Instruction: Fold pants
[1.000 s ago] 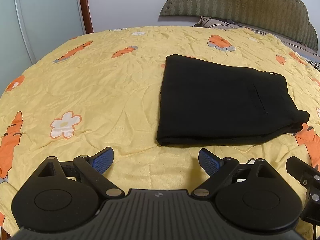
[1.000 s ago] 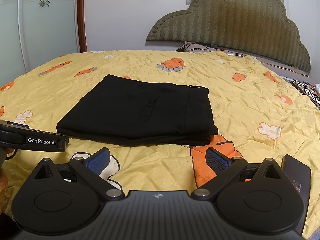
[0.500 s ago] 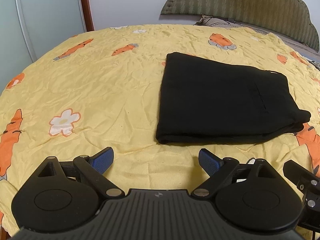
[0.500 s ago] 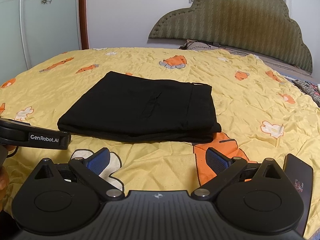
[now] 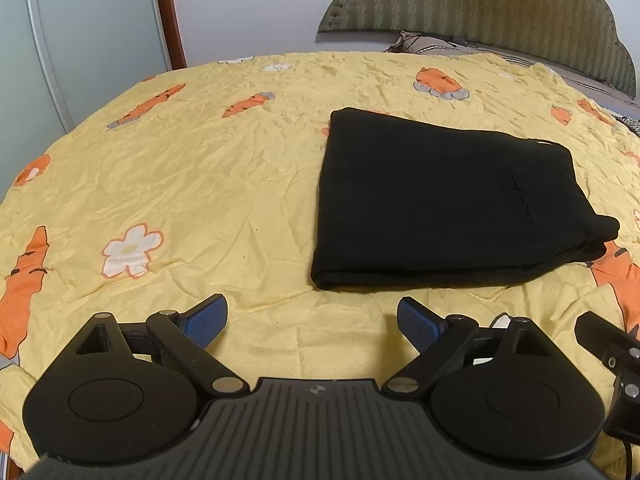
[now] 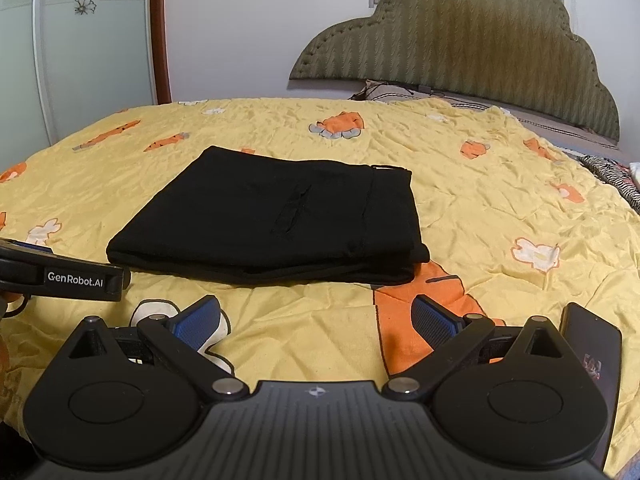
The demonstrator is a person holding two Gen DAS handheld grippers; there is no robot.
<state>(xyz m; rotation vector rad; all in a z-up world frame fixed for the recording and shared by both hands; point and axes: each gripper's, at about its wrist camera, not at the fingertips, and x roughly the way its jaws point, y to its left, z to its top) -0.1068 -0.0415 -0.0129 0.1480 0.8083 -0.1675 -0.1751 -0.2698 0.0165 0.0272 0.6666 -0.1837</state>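
Note:
The black pants (image 5: 440,200) lie folded into a flat rectangle on the yellow carrot-print bedspread (image 5: 200,184); they also show in the right wrist view (image 6: 280,220). My left gripper (image 5: 312,320) is open and empty, just short of the pants' near left corner. My right gripper (image 6: 316,320) is open and empty, just short of the pants' near edge. The left gripper's body (image 6: 60,276) shows at the left edge of the right wrist view. Part of the right gripper (image 5: 612,348) shows at the right edge of the left wrist view.
A dark phone (image 6: 592,364) lies on the bedspread by my right gripper's right finger. An olive padded headboard (image 6: 460,48) and pillows stand at the far end. A glass wardrobe door (image 5: 80,40) is on the left.
Both views have drifted back and up slightly, so the pants sit a little lower in the frames. The pants have not moved. Both grippers stay open.

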